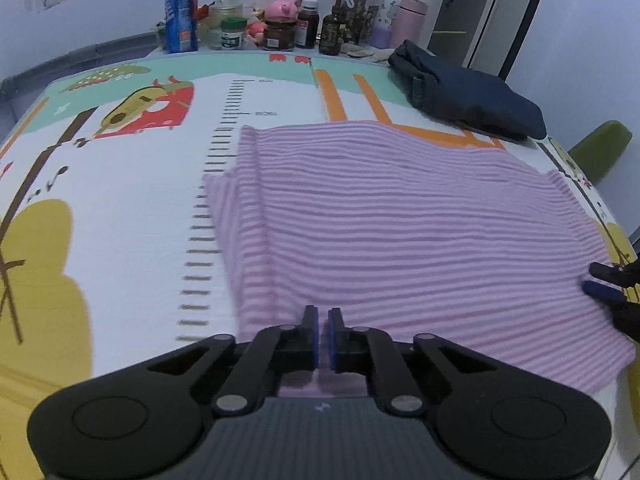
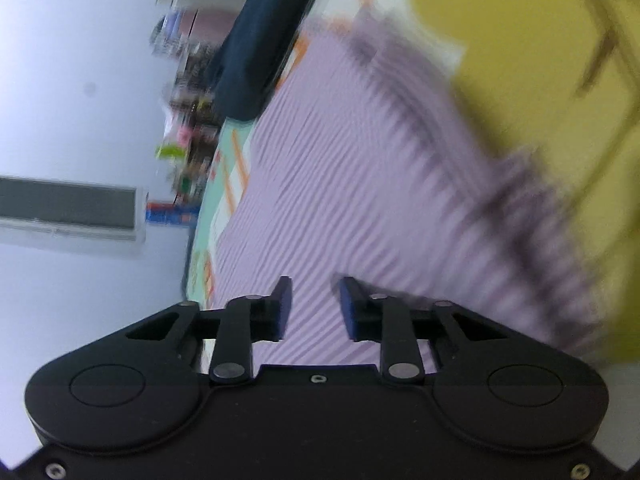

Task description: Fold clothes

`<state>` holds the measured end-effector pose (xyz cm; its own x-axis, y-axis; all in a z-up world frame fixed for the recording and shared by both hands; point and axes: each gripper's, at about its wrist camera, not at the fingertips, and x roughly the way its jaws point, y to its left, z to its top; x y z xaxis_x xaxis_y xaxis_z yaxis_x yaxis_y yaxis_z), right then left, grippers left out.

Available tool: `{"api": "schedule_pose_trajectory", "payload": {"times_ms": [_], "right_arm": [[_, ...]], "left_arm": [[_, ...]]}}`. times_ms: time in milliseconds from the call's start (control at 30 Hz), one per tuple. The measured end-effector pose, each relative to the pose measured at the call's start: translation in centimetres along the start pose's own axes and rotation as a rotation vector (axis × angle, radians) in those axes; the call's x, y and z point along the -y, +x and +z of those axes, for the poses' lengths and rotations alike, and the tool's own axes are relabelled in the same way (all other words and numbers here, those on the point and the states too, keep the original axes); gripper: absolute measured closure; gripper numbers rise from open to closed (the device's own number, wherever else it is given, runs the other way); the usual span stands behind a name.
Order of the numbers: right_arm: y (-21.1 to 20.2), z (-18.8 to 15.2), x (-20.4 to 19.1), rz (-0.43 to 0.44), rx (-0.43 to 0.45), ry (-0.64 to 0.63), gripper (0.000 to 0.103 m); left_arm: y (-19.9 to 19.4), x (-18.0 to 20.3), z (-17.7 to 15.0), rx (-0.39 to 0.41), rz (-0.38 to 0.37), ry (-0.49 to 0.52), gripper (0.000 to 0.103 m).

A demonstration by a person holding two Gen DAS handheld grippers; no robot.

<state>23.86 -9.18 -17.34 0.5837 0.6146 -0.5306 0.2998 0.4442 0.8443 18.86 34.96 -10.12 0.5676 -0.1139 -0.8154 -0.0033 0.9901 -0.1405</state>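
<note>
A pink-and-white striped garment (image 1: 400, 216) lies spread on the cartoon play mat (image 1: 120, 208). My left gripper (image 1: 323, 314) sits at its near edge, shut, with a thin bit of the cloth pinched between the blue pads; creases run toward the tips. At the cloth's right edge my right gripper (image 1: 590, 278) stands open. In the blurred, rolled right wrist view the right gripper (image 2: 314, 300) has its jaws apart over the striped garment (image 2: 360, 184), and the pads press on nothing.
A folded dark navy garment (image 1: 468, 96) lies at the far right of the mat. Bottles, jars and flasks (image 1: 280, 24) crowd the far edge. A green chair back (image 1: 600, 148) stands beyond the right edge. The mat's yellow patch (image 2: 540, 60) is under the garment's side.
</note>
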Motion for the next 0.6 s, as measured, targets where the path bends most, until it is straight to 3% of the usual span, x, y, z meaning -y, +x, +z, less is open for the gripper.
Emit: {"api": "schedule_pose_trajectory", "payload": {"times_ms": [133, 233, 467, 600], "right_arm": [[-3.2, 2.2, 1.0, -0.048, 0.112, 0.026, 0.089], [-3.9, 3.3, -1.1, -0.061, 0.155, -0.032, 0.083], [6.6, 2.3, -8.1, 0.056, -0.118, -0.156, 0.083], [11.9, 1.0, -8.8, 0.07, -0.219, -0.136, 0.083]], "left_arm": [[-1.9, -0.7, 1.0, 0.031, 0.03, -0.002, 0.096], [-2.1, -0.1, 3.1, 0.059, 0.037, 0.007, 0.094], [2.9, 4.3, 8.0, 0.061, 0.011, 0.004, 0.092], [5.8, 5.2, 8.4, 0.014, 0.1, 0.01, 0.092]]}}
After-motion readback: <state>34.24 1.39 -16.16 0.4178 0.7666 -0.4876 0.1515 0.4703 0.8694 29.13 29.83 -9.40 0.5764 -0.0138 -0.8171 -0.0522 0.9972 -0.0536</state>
